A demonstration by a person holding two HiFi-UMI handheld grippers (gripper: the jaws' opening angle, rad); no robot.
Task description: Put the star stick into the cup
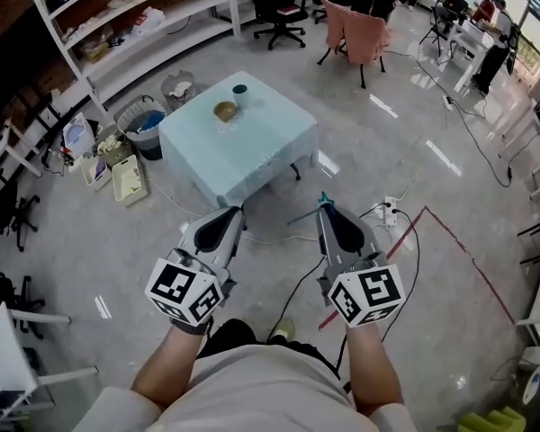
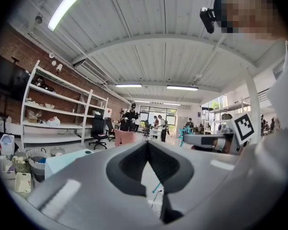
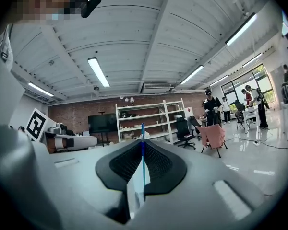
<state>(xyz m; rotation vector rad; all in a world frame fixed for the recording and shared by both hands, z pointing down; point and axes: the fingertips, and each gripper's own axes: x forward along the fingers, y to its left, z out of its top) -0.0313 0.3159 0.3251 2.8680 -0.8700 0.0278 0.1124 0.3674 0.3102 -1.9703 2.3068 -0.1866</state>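
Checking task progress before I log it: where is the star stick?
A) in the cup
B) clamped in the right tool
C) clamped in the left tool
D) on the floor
B: the thin blue star stick stands between the shut jaws of the right tool, far from the cup on the table.

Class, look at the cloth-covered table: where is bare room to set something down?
Bare: the table's whole near part and right side, between the bowl and the front edges. Crowded: the far corner, where bowl and cup stand close together.
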